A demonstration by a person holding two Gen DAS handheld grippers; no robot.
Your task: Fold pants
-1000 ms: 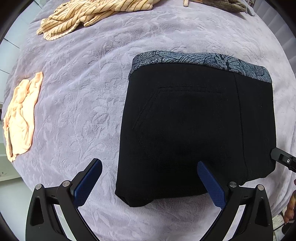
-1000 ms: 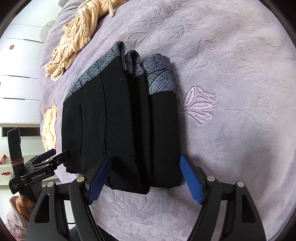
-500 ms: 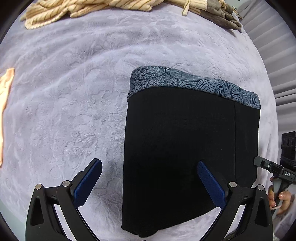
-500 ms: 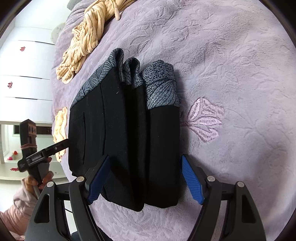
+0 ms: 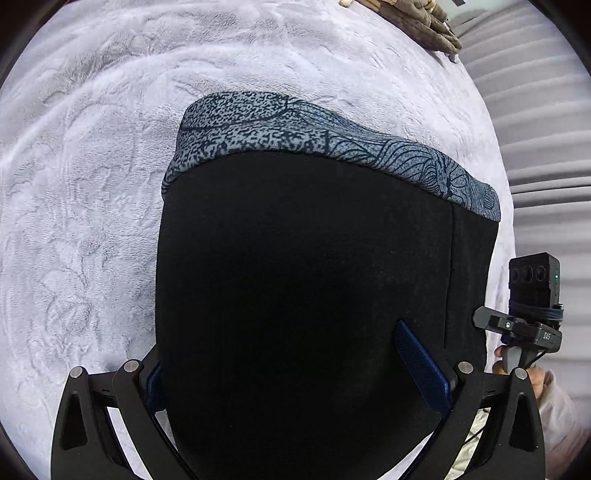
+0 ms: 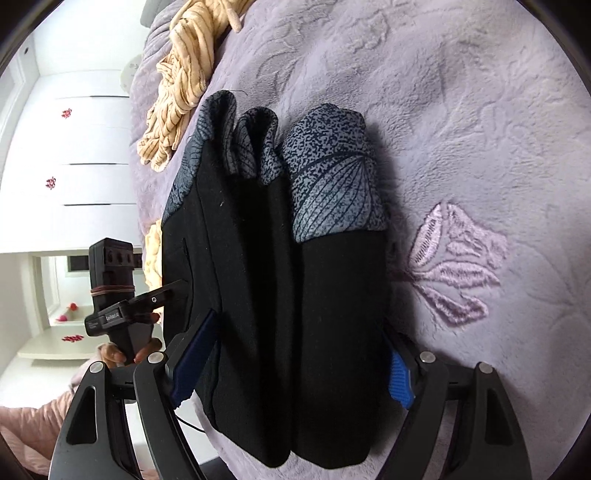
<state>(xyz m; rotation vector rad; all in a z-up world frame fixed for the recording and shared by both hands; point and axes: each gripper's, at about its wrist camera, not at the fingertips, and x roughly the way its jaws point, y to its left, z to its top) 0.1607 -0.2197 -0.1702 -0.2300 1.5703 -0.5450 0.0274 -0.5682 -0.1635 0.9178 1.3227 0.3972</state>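
Note:
The black pants [image 5: 295, 280] lie folded into a thick stack on the lilac bedspread, their blue-grey patterned waistband [image 5: 317, 136] at the far end. In the right wrist view the stack [image 6: 280, 302] shows several layers side-on. My left gripper [image 5: 295, 373] is open, its jaws straddling the near end of the stack; the left blue pad is mostly hidden by fabric. My right gripper [image 6: 291, 369] is open, its blue pads on either side of the stack's near end. Each gripper shows in the other's view, at the stack's side [image 5: 517, 325] [image 6: 129, 306].
A striped tan garment [image 6: 181, 88] lies bunched at the far edge of the bedspread [image 6: 461, 129]. A brown-grey garment [image 5: 424, 22] lies at the far right corner. A pale orange cloth [image 6: 151, 251] peeks out behind the stack. White cabinets stand beyond the bed.
Both grippers have moved forward onto the folded pants, so the stack now sits between each pair of jaws. The stack fills more of both views.

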